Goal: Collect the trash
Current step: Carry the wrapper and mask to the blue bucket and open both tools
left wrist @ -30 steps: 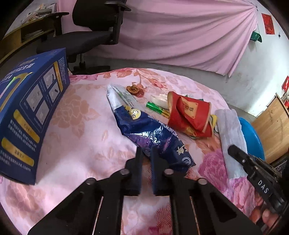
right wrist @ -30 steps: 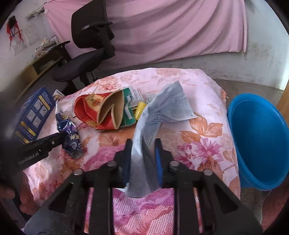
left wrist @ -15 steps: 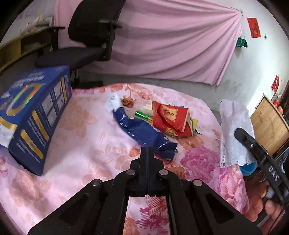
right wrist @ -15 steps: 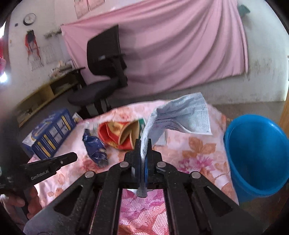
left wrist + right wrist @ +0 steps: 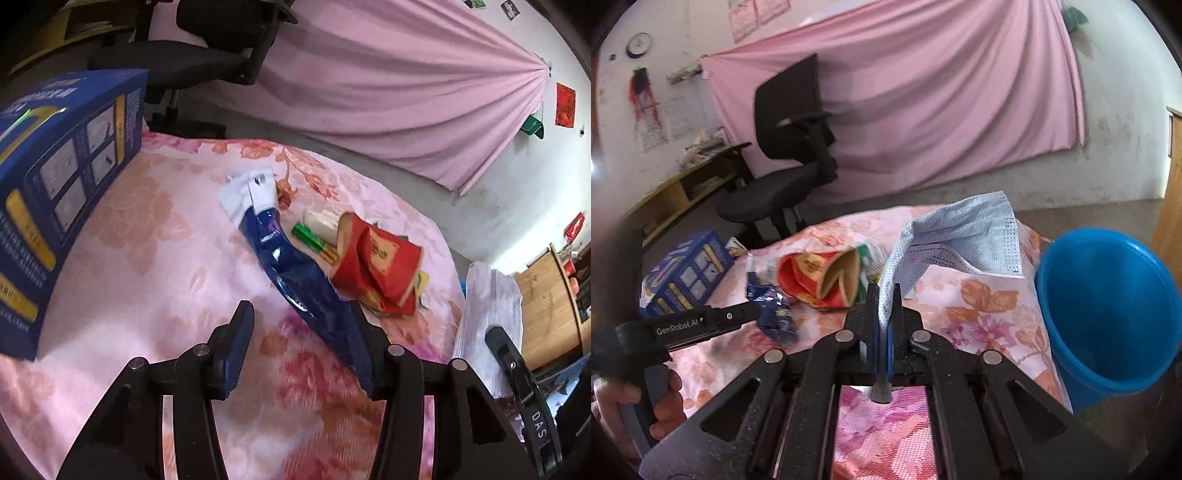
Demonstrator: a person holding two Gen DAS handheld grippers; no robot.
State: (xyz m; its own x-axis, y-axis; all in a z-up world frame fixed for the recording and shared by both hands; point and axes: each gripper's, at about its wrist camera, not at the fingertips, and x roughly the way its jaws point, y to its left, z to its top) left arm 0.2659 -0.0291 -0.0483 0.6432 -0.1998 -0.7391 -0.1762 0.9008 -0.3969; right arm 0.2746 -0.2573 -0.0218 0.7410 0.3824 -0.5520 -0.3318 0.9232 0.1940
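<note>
My right gripper point(image 5: 885, 295) is shut on a pale blue face mask point(image 5: 964, 236), which hangs in the air above the flowered tablecloth point(image 5: 990, 317). A blue bin point(image 5: 1108, 310) stands just right of it. My left gripper point(image 5: 301, 314) is low over the cloth and its jaws are opening. The near end of a crumpled blue wrapper point(image 5: 295, 266) lies between them beside the right finger, and neither pad presses on it. A crushed red paper cup point(image 5: 376, 266) lies just beyond the wrapper. The held mask point(image 5: 491, 306) shows at the right edge of the left wrist view.
A blue carton point(image 5: 55, 184) stands on the table's left side. A green marker point(image 5: 314, 242) and a white scrap point(image 5: 321, 221) lie behind the cup. A black office chair point(image 5: 790, 147) and a pink curtain point(image 5: 923, 92) stand beyond the table. A hand point(image 5: 661, 398) holds the left gripper.
The left jaws shut, then spread wide beside the blue wrapper's near end. The right jaws closed on the mask and lifted it off the cloth.
</note>
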